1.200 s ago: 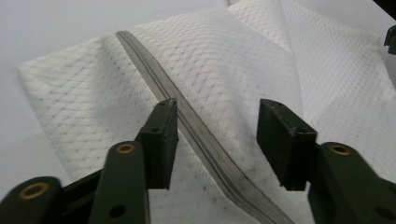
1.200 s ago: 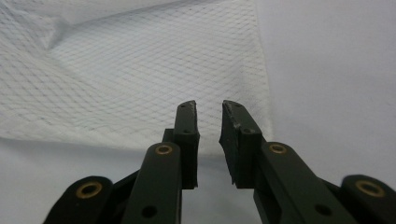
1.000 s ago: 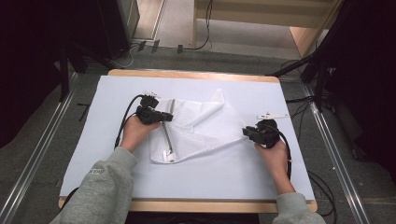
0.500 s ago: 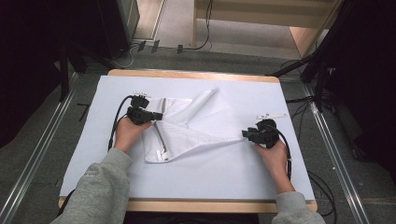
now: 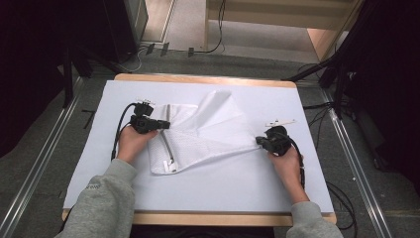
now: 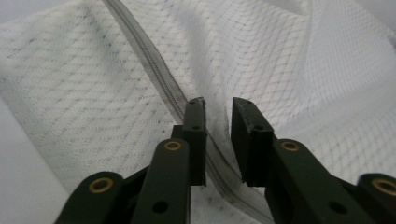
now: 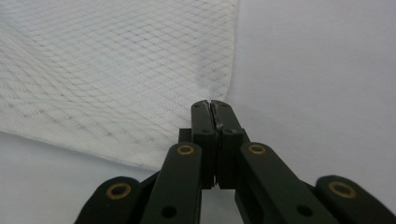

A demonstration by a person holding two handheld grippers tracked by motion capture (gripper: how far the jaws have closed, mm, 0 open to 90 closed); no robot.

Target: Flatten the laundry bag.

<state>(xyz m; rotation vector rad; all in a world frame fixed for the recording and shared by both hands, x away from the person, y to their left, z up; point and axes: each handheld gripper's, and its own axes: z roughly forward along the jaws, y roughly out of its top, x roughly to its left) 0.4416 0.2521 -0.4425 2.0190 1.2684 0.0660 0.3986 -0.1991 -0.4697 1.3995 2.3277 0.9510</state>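
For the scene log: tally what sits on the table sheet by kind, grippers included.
White mesh bags: 1
Grey zippers on that bag: 1
Black grippers: 2, left gripper and right gripper
White table sheet: 1
Total: 5

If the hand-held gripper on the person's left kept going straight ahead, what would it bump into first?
The left hand-held gripper points across the mesh bag, its open jaws astride the zipper. Straight on, it would probably meet the raised fold of mesh just ahead, though depth there is hard to judge.
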